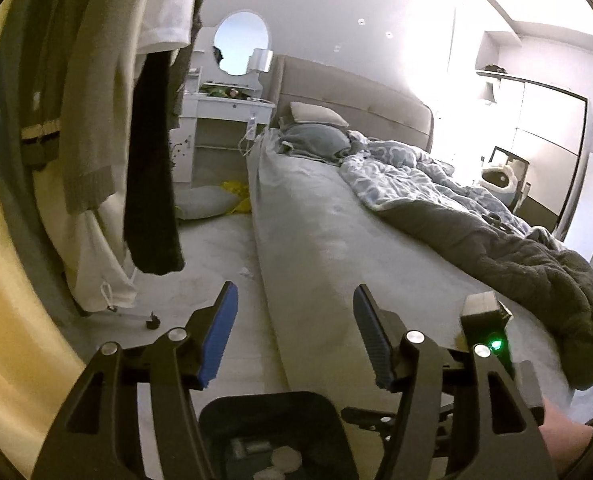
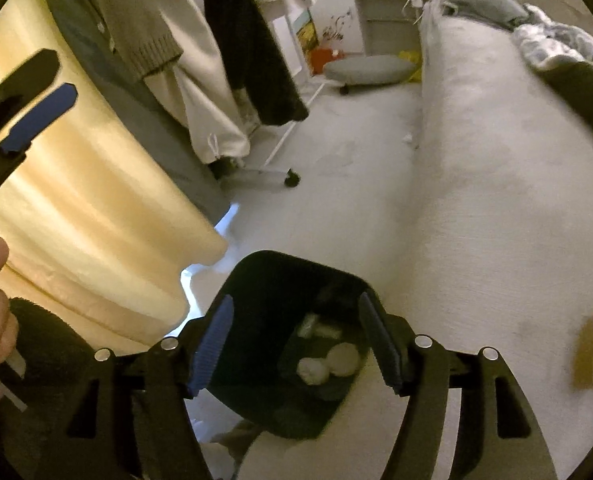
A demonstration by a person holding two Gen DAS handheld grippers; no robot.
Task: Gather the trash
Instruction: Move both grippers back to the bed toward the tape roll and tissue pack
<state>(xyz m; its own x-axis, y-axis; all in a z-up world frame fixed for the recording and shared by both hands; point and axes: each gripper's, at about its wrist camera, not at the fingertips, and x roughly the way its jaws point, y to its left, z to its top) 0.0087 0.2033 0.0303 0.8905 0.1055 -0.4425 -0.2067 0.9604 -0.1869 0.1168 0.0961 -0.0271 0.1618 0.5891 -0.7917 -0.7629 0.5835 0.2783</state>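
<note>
A: What can go wrong from here?

B: Both tools are empty. The left hand-held gripper (image 1: 294, 300) has its fingers spread apart and holds nothing, and the right hand-held gripper (image 2: 294, 312) is released too, hanging over the black trash bin (image 2: 256, 280). I judge the bin is light; a low gripper could knock its rim and tip it over on the floor (image 2: 336, 200).

A: What is inside the bin?

B: Two pale round pieces (image 2: 328, 362), maybe crumpled paper or cotton pads, and something small and greenish above them that I cannot name. The bin is far from full.

A: Where is more trash?

B: A small white scrap (image 1: 245, 273) lies on the floor just beside the bed (image 1: 316, 232), well apart from the bin. The hanging clothes (image 1: 96, 100) near it could catch a gripper.
</note>
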